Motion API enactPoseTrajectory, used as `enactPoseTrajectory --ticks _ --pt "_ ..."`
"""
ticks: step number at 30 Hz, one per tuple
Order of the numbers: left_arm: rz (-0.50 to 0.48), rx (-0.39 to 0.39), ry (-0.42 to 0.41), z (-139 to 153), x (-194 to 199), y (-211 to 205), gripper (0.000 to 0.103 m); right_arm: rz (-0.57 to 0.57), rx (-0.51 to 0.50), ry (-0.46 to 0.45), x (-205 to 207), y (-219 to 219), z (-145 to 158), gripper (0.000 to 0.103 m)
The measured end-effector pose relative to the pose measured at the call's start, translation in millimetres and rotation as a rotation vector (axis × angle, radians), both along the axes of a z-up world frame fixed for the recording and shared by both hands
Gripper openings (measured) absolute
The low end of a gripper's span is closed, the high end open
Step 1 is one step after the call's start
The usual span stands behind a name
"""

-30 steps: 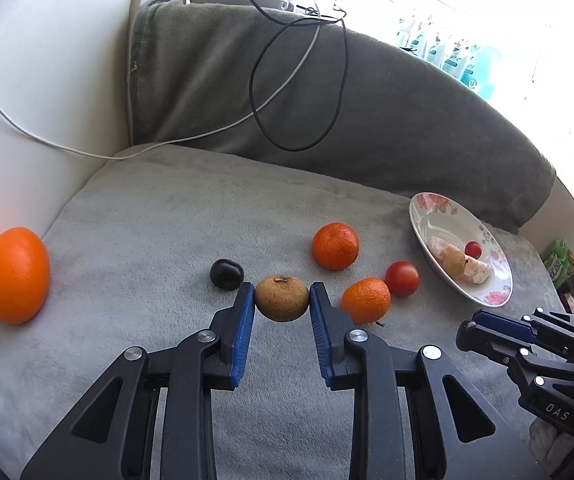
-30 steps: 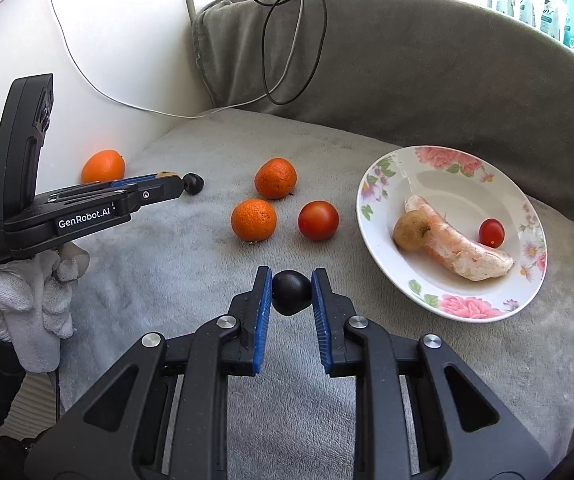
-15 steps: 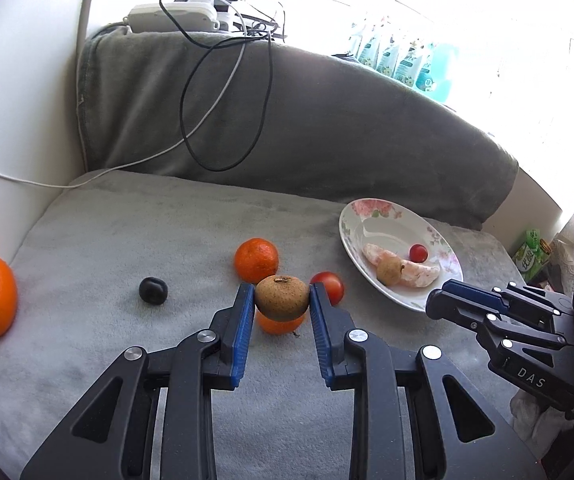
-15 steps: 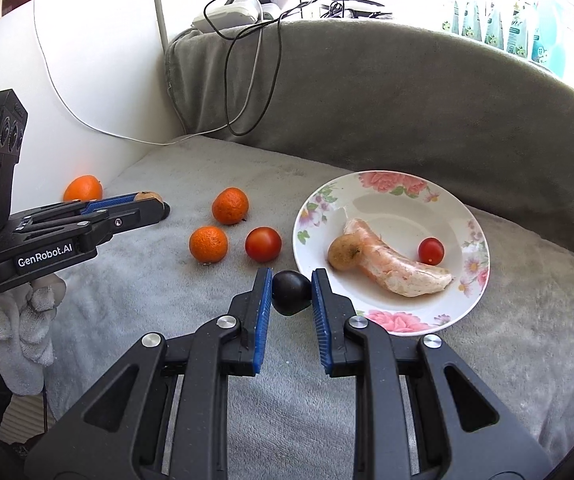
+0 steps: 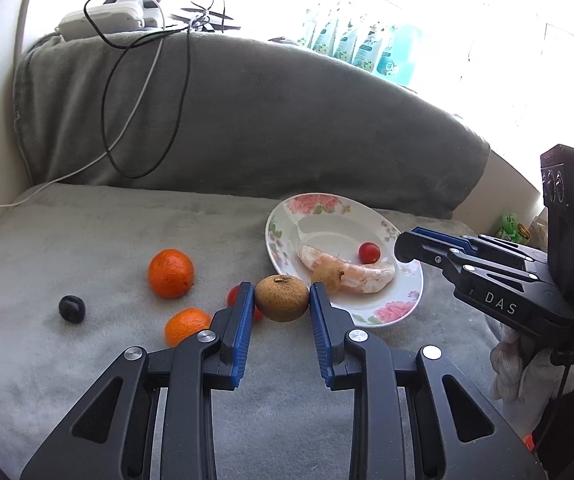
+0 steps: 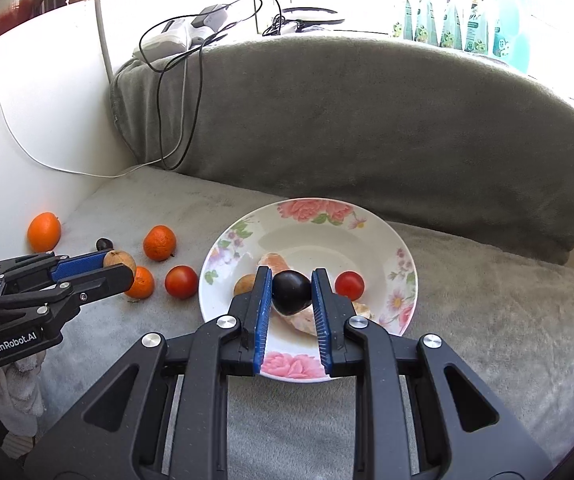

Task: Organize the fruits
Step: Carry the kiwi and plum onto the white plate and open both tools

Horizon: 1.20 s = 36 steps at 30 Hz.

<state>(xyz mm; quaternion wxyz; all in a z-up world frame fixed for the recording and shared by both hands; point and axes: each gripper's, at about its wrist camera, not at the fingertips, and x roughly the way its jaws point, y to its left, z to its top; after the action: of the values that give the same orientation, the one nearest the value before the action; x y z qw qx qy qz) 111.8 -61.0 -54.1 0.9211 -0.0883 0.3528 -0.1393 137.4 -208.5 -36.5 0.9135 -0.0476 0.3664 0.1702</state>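
Note:
My left gripper (image 5: 282, 300) is shut on a brown round fruit (image 5: 282, 298) and holds it above the grey blanket, just left of the floral plate (image 5: 283, 220). My right gripper (image 6: 291, 292) is shut on a dark plum (image 6: 291, 292) and holds it over the floral plate (image 6: 311, 216). The plate holds a peeled pink fruit (image 5: 351, 274), a small brown fruit (image 6: 244, 284) and a cherry tomato (image 6: 349, 285). Two tangerines (image 5: 170, 273) (image 5: 185, 326), a tomato (image 6: 181, 282), a second dark plum (image 5: 72, 309) and a large orange (image 6: 44, 231) lie on the blanket.
The grey blanket (image 5: 87, 232) rises into a padded back (image 6: 367, 120) behind the plate. Cables (image 5: 143, 100) hang over it at the left, from a white device (image 5: 107, 20). A white wall (image 6: 27, 100) borders the left. Bottles (image 6: 459, 20) stand on the sill.
Both grippers moved toward the plate with their fruit. The right gripper's plum went from in front of the plate to over it. The left gripper's brown fruit came closer to the plate's left rim.

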Motion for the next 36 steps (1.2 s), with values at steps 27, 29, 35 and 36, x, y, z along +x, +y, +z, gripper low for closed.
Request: enactPoseTrajectory --ticks 27,29,35,36 --pt "-0.115 0.007 0.036 -12 43 -61 0.026 -0.035 0.072 0.094 72 -22 -23 0.021" --pt "-0.115 0.008 0.035 -12 44 -62 0.027 -0.036 0.073 0.092 71 -21 -23 0.021" --pt "-0.119 0.006 0.031 -8 42 -61 0.031 -0.038 0.071 0.081 70 -20 -21 0.04" --pt "-0.118 0.007 0.029 -8 41 -60 0.039 -0.041 0.072 0.073 70 -20 -20 0.054"
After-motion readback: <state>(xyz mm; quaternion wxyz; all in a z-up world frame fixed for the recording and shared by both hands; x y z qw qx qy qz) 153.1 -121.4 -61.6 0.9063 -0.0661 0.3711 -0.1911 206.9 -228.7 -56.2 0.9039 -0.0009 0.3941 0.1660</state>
